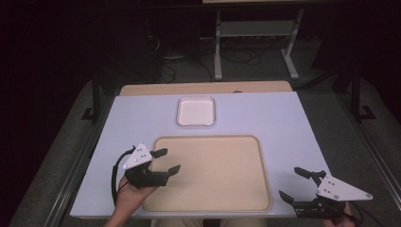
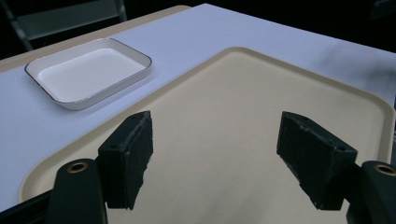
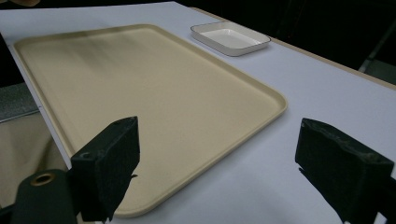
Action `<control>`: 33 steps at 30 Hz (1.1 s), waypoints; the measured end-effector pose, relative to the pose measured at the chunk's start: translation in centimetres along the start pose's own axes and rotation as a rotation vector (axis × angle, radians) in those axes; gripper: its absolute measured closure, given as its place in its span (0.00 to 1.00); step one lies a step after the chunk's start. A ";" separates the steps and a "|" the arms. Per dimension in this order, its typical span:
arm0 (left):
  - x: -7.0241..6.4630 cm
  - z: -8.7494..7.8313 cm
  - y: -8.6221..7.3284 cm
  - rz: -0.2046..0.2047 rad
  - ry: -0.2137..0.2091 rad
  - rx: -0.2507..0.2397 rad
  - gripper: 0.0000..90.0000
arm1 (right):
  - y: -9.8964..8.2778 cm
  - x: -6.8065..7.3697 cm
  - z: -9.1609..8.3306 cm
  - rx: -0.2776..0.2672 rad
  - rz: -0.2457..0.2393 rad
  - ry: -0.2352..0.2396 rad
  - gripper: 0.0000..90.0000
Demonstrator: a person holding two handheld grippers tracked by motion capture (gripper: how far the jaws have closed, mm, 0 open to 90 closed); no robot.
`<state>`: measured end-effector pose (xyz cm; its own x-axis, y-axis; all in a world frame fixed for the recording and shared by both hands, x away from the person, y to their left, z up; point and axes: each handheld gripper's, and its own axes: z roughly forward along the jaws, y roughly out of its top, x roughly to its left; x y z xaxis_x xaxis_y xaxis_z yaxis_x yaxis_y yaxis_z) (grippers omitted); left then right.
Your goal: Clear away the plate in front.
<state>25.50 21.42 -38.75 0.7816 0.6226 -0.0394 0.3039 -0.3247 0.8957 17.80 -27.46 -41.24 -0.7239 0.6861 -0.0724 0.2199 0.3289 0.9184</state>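
Beige tray [image 1: 208, 172] lies empty mid-frame, white dish [image 1: 196, 111] above it. Left tool [image 1: 166, 161] and right tool [image 1: 297, 185] gape wide, holding nothing. Risk: a careless sweep could nudge the tray across the bench [image 1: 265, 113].

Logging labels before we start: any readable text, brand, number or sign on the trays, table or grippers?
None: no text, number or sign is readable on the beige tray, the white dish, the table, the left gripper or the right gripper.
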 end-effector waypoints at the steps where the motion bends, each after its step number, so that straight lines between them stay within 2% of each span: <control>1: 0.2 0.2 0.2 0.000 -0.002 0.003 0.29 | 0.0 0.0 0.0 0.000 -0.001 0.001 0.14; 15: 1.1 1.8 0.9 -0.002 -0.006 0.026 0.30 | 0.0 0.0 0.0 -0.003 -0.004 0.008 0.14; 24: 1.8 2.9 1.8 -0.001 -0.019 0.068 0.31 | -0.1 -0.1 0.0 -0.004 -0.004 0.011 0.14; 33: 2.7 3.8 2.9 -0.007 -0.012 0.077 0.31 | -0.1 -0.1 -0.1 -0.006 -0.007 0.011 0.14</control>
<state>30.57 19.45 -37.96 0.7854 0.6168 -0.0517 0.3506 -0.3744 0.8584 17.82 -27.60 -41.25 -0.7327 0.6765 -0.0739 0.2113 0.3295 0.9202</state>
